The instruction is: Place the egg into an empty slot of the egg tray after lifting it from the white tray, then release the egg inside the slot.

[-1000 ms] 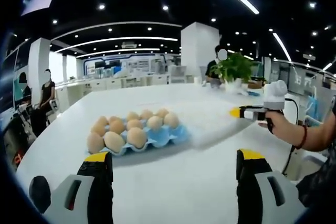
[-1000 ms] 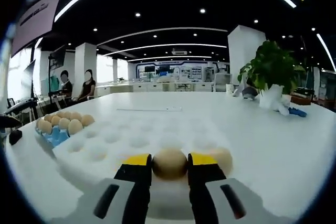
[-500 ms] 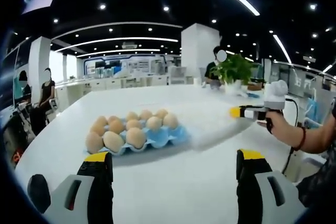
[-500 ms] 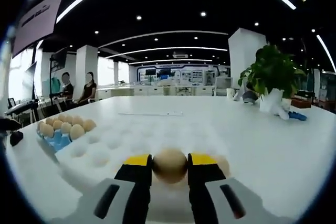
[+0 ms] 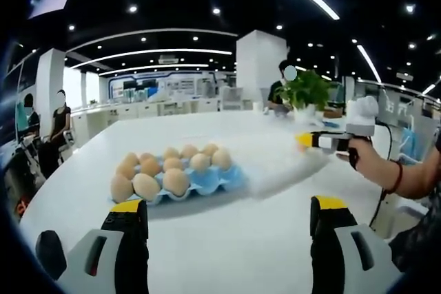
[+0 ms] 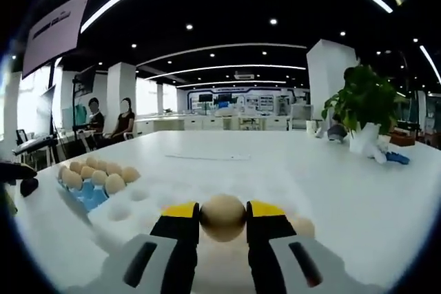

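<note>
Since a second ago, we see the white tray sink lower beneath the right gripper: the egg is lifted, clamped between the jaws. Left of that tray sits the blue egg tray, moulded cups holding smooth tan eggs. The left gripper stands wide, empty.

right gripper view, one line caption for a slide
Right gripper holds an egg above the white tray, blue egg tray at left.
</note>
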`<action>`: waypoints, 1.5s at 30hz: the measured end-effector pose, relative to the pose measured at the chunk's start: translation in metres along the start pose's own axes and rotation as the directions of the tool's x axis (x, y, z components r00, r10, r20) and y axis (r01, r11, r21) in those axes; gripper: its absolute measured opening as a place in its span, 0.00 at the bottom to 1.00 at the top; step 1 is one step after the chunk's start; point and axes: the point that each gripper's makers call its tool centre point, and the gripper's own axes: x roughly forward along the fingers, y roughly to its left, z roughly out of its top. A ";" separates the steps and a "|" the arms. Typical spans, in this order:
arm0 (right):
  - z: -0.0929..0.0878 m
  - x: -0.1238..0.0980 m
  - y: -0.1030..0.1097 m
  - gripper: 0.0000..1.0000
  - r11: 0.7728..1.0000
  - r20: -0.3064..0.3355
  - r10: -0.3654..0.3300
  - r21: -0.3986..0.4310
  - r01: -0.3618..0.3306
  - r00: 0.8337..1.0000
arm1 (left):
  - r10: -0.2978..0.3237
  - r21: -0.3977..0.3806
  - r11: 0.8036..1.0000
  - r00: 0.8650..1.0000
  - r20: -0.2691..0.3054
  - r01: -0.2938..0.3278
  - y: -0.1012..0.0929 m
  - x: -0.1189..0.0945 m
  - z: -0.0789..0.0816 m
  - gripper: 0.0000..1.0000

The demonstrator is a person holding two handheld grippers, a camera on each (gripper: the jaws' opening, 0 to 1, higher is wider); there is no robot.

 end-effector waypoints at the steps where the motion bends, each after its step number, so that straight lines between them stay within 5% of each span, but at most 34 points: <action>1: 0.001 0.001 0.003 0.28 1.000 0.000 0.009 0.004 -0.009 1.000 | 0.003 0.002 1.000 1.000 -0.001 -0.003 0.000 -0.001 0.000 1.00; 15: 0.011 0.013 0.058 0.28 0.991 -0.007 0.135 0.012 -0.135 0.991 | 0.001 -0.002 1.000 1.000 -0.003 -0.001 -0.002 -0.003 -0.003 1.00; 28: 0.018 0.023 0.123 0.28 0.957 -0.004 0.291 0.008 -0.291 0.957 | 0.002 0.001 1.000 1.000 -0.014 -0.002 0.000 -0.004 -0.005 1.00; 37: 0.015 0.032 0.172 0.28 0.906 -0.021 0.423 -0.011 -0.423 0.906 | 0.010 0.001 1.000 1.000 -0.010 -0.010 0.004 -0.003 -0.004 1.00; 45: 0.010 0.036 0.219 0.28 0.839 -0.048 0.538 -0.063 -0.540 0.842 | 0.016 0.000 1.000 1.000 -0.019 -0.016 0.007 -0.001 -0.006 1.00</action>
